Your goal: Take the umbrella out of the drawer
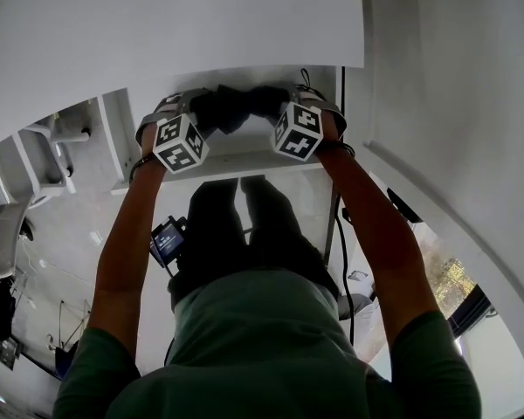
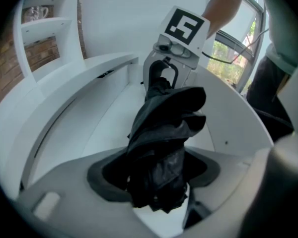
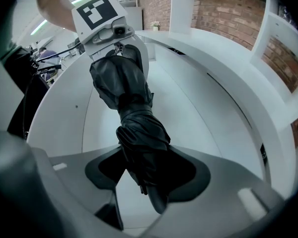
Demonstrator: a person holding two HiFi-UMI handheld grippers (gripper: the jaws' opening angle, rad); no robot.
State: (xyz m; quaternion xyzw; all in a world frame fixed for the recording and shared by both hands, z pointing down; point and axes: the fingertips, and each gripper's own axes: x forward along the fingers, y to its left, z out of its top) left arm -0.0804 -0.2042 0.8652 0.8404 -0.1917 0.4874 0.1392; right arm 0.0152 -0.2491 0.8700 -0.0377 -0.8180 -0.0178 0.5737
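White surfaces fill the room: a broad white bench point(image 1: 175, 24) spans the top of the head view, and under its near edge an open white drawer point(image 1: 231, 166) juts towards the person. Both gripper views show a brick wall point(image 3: 223, 9) with white shelves point(image 2: 44, 29) behind. A window point(image 2: 231, 53) shows to one side, and an office chair point(image 1: 4, 234) stands off at the left of the head view. A black cable point(image 1: 342, 234) hangs past the drawer's right end, and the person's legs point(image 1: 244, 225) in dark trousers stand right below it.

The folded black umbrella point(image 1: 240, 107) lies crosswise in the drawer's opening, just under the bench edge, stretched between the two grippers. The left gripper point(image 1: 188, 116) has its fingers clamped on the bunched fabric point(image 2: 159, 172) at one end. The right gripper point(image 1: 295, 112) has its fingers clamped on the other end point(image 3: 139, 152). Each gripper view looks along the umbrella to the opposite gripper.

In the head view the marker cubes point(image 1: 180, 143) and the person's hands cover the fingers, and the bench hides the back of the drawer. Both ends of the umbrella are buried in the grippers. Whether it rests on the drawer floor point(image 2: 104, 118) or hangs clear of it cannot be told.
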